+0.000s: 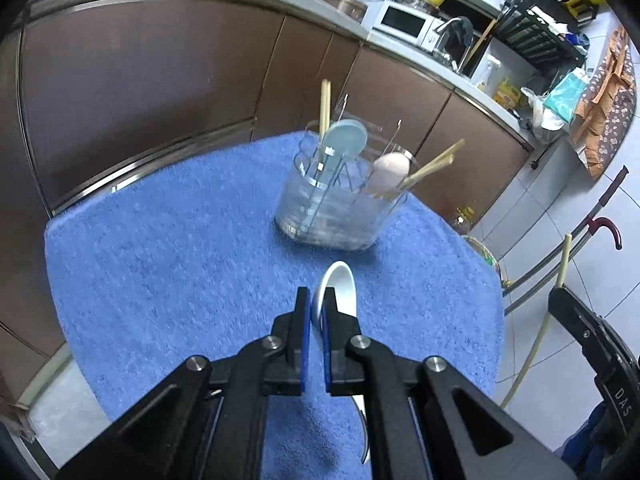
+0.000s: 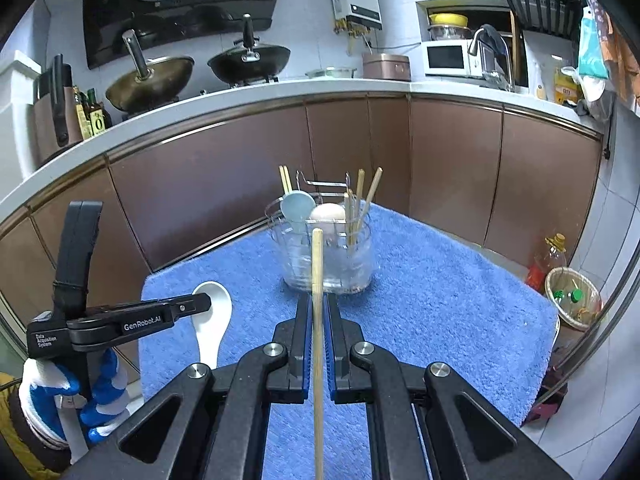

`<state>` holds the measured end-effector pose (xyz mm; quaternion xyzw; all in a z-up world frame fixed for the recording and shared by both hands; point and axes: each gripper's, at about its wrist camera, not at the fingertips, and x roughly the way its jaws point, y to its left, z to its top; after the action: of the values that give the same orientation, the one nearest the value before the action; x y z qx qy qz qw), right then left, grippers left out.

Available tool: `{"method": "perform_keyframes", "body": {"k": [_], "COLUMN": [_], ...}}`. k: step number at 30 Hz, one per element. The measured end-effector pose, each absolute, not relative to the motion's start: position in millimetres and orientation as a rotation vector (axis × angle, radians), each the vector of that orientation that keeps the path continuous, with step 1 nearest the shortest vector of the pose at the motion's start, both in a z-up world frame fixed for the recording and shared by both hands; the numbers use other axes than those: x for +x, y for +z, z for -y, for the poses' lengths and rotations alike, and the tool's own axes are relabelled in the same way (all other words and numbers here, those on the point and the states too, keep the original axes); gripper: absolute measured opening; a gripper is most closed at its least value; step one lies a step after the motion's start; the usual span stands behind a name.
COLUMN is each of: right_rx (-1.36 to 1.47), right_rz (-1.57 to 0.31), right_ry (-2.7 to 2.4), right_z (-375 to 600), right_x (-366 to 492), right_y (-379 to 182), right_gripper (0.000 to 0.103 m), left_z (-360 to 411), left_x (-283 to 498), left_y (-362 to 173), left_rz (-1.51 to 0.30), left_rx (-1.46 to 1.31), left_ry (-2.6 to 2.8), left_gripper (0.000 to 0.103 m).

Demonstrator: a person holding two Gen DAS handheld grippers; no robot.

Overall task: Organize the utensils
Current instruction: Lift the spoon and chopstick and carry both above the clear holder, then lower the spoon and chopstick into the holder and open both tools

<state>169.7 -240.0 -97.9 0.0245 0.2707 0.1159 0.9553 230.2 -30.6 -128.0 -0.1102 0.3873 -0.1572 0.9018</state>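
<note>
My left gripper [image 1: 316,304] is shut on a white ceramic spoon [image 1: 338,286], held above the blue towel [image 1: 180,272]. From the right wrist view the same spoon [image 2: 212,312] shows at the left in the left gripper [image 2: 202,304]. My right gripper [image 2: 319,304] is shut on a wooden chopstick [image 2: 317,264] that sticks up between its pads. A clear utensil holder [image 1: 332,200] stands at the towel's far side, also in the right wrist view [image 2: 326,256]. It holds a pale blue spoon [image 1: 344,138], a pink spoon [image 1: 390,170] and several chopsticks [image 1: 434,164].
Brown cabinet doors [image 2: 240,196] run behind the table under a white counter with woks [image 2: 152,80] and a microwave [image 2: 448,58]. A wicker basket [image 2: 574,298] and a bottle stand on the tiled floor at the right. A gloved hand [image 2: 96,396] holds the left gripper.
</note>
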Motion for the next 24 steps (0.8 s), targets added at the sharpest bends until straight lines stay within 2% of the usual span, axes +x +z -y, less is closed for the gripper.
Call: {"method": "perform_keyframes", "body": {"k": [8, 16, 24], "right_rx": [0.085, 0.120, 0.136], "right_rz": [-0.433, -0.254, -0.159], "right_ry": [0.279, 0.313, 0.288], "right_z": [243, 243, 243], "right_x": [185, 237, 313], "right_y": [-61, -9, 3], "right_gripper": [0.006, 0.006, 0.006], "left_z": [35, 47, 68], "left_x": [236, 287, 353], "left_y": [-76, -14, -11], "left_rz": [-0.656, -0.462, -0.374], "left_rx": [-0.222, -0.186, -0.141], "left_ry": [-0.360, -0.310, -0.213], "left_gripper": [0.004, 0.004, 0.004]}}
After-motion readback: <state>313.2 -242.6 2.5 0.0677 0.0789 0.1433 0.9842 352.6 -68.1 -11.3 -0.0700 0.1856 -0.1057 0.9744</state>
